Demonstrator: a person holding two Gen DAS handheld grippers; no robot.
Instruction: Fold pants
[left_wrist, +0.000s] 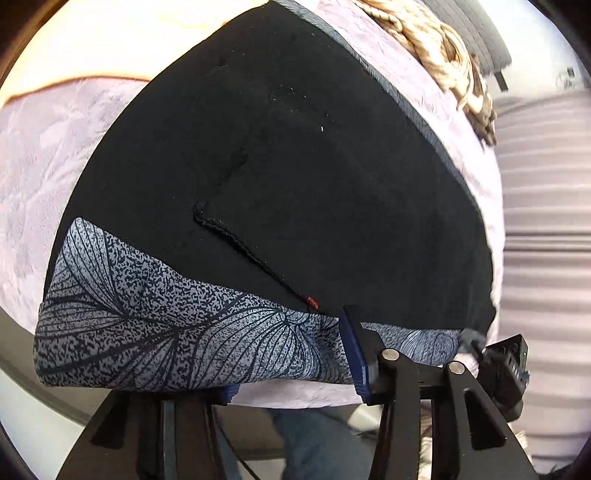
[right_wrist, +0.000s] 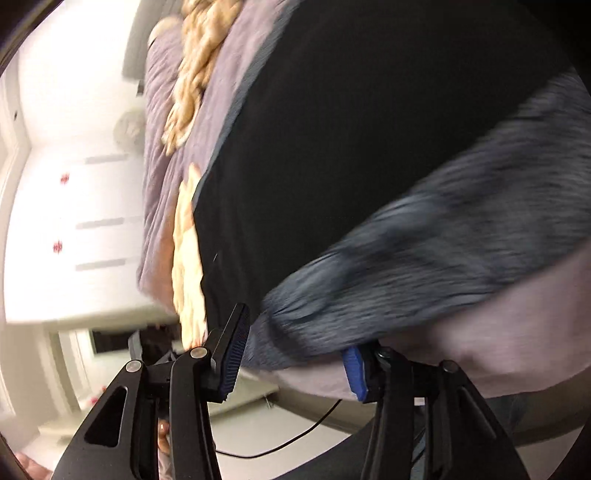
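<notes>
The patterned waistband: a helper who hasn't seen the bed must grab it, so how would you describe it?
On the lilac quilted bedspread lie black pants. Along their edge nearest the grippers runs the grey speckled waistband, the only part printed with dark leaf-vein lines.

Bright daylight; fisheye warp; right view motion-blurred
</notes>
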